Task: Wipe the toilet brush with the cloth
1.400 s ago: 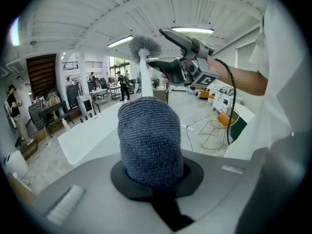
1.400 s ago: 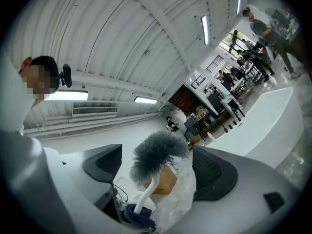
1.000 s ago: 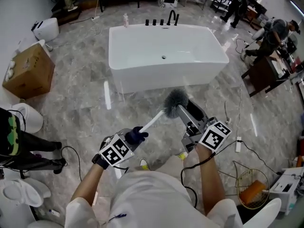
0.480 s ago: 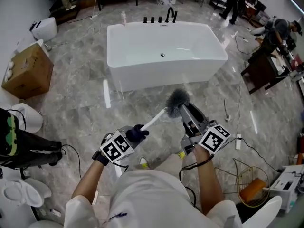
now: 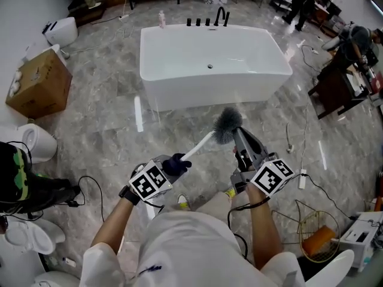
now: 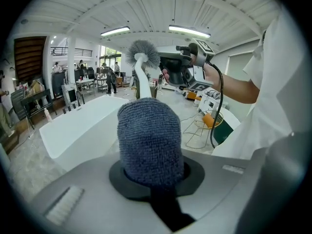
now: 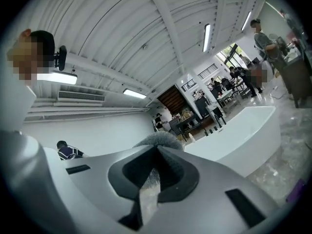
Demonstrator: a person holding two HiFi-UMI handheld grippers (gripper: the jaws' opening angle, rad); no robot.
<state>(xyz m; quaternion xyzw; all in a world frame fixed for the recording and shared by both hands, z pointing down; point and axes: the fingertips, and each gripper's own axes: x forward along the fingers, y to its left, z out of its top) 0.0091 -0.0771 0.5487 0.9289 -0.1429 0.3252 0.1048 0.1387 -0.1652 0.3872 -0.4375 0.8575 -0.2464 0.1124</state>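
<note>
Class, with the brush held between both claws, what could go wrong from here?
1. The right claw, whose jaws have just been closing, pinches bare bristles of the brush; pulling may bend them.
2. The cloth sits in the left claw round the handle, away from the head, which may go unwiped.

The toilet brush (image 5: 200,146) reaches from the cloth (image 5: 178,161) in left gripper (image 5: 172,168) to right gripper (image 5: 238,138), bathtub (image 5: 203,93) beyond.

Cloth (image 6: 150,140) hides much of the toilet brush handle (image 6: 141,82).
</note>
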